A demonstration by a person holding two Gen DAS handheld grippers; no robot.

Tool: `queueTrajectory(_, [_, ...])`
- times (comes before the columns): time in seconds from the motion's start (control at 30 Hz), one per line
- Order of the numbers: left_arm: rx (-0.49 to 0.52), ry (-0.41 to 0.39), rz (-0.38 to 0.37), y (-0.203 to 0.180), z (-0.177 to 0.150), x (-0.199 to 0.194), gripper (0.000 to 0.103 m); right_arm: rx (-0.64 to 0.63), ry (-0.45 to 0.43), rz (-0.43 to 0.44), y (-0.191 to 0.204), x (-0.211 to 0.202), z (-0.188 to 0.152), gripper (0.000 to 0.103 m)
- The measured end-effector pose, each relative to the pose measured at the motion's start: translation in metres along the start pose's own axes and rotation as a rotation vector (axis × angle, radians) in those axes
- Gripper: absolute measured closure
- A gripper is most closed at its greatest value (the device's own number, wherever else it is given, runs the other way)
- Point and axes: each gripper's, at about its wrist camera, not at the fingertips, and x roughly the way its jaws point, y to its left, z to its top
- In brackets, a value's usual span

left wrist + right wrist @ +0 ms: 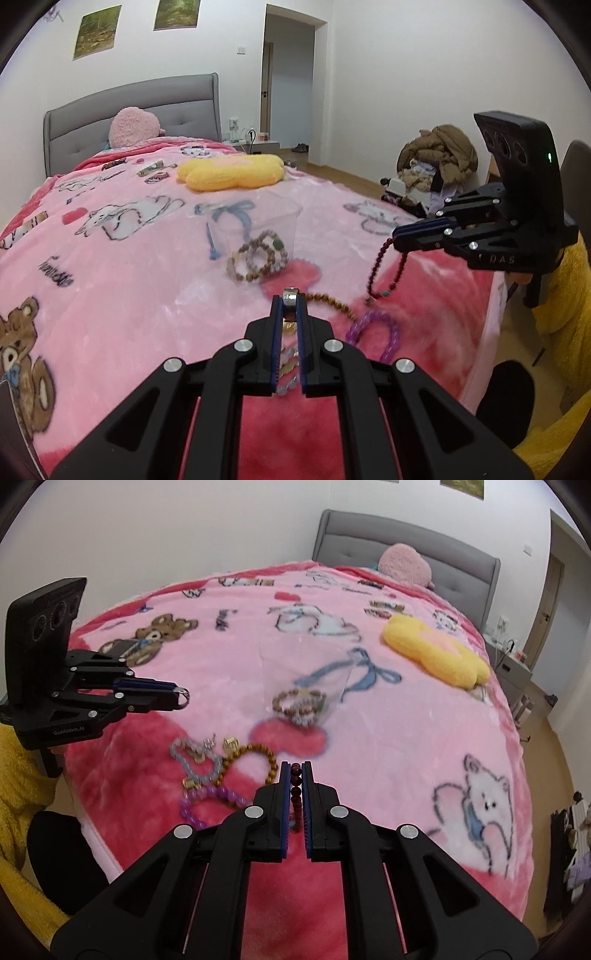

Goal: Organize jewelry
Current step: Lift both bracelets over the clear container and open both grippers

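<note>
Both views evenly lit by soft indoor light; walls bright, no hard shadows. Strong fisheye curvature, dark vignette at all corners. Blanket (129, 258) print and clear box (258, 229) motion-smeared. Small glare on metal ring (290, 295). Gripper screws reflect light.

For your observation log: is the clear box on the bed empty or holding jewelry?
Holding jewelry: brown beaded bracelets show through the clear box.
</note>
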Motion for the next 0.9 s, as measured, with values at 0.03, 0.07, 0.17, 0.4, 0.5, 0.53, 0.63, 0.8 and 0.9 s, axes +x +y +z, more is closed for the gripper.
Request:
queueTrajectory(0.03, [-0.004,-0.008,-0.004,0.001,0.003,-0.001,0.096,0.001,-0.016,-0.013,-0.001,-0.002,0.004,0.097])
queueTrajectory(0.07, [-0.007,-0.013,-0.008,0.001,0.006,-0.001,0.096,0.000,-0.020,-0.016,0.000,-0.004,0.005,0.097])
queueTrajectory(0.17, [-0.028,-0.028,-0.028,0.004,0.018,-0.001,0.096,0.012,-0.047,-0.007,-0.004,-0.008,0.018,0.097])
queueTrajectory(0.4, [-0.082,-0.059,-0.037,0.015,0.044,0.007,0.096,0.057,-0.124,-0.026,-0.013,-0.012,0.053,0.097])
queueTrajectory(0.5, [-0.120,-0.058,-0.060,0.023,0.056,0.013,0.096,0.080,-0.135,-0.036,-0.020,-0.008,0.070,0.097])
queueTrajectory(0.53, [-0.132,-0.055,-0.069,0.026,0.060,0.016,0.096,0.081,-0.138,-0.041,-0.021,-0.007,0.074,0.097])
queueTrajectory(0.63, [-0.148,-0.051,-0.058,0.032,0.071,0.026,0.096,0.110,-0.144,-0.043,-0.029,-0.001,0.089,0.097])
queueTrajectory(0.8, [-0.186,-0.008,-0.062,0.039,0.086,0.048,0.096,0.161,-0.127,-0.035,-0.038,0.022,0.109,0.097])
queueTrajectory(0.9, [-0.198,0.021,-0.049,0.042,0.091,0.062,0.096,0.169,-0.109,-0.035,-0.038,0.036,0.113,0.097])
